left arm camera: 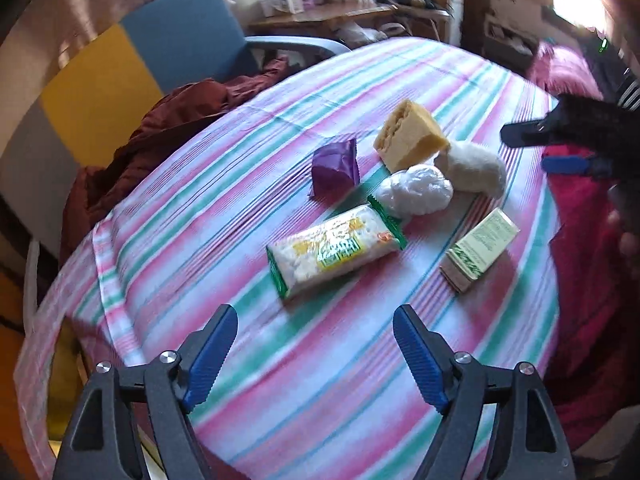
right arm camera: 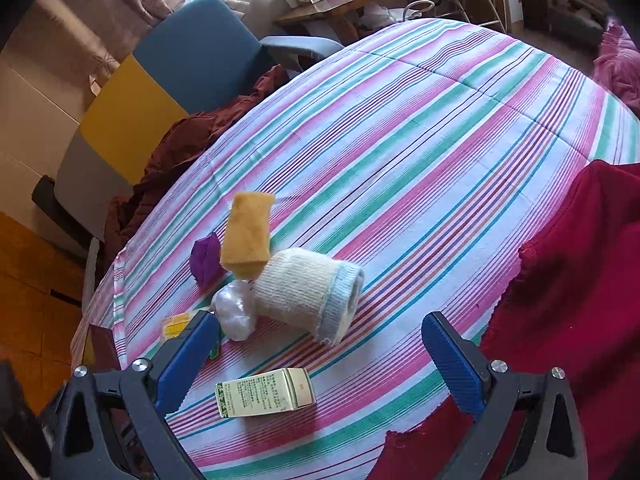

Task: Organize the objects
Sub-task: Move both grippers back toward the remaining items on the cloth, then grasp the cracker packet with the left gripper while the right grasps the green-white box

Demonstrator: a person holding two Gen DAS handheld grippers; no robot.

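Both my grippers hover empty over the striped tablecloth (right arm camera: 440, 128).
My left gripper (left arm camera: 316, 344) gapes before the cracker packet (left arm camera: 336, 250); my right gripper (right arm camera: 320, 356) spreads above the small green box (right arm camera: 264, 398).

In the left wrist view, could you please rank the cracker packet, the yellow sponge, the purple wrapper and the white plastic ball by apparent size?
1. cracker packet, clearly largest, though also nearest the camera.
2. yellow sponge.
3. purple wrapper and white plastic ball: these look about alike, so I would not rank them.
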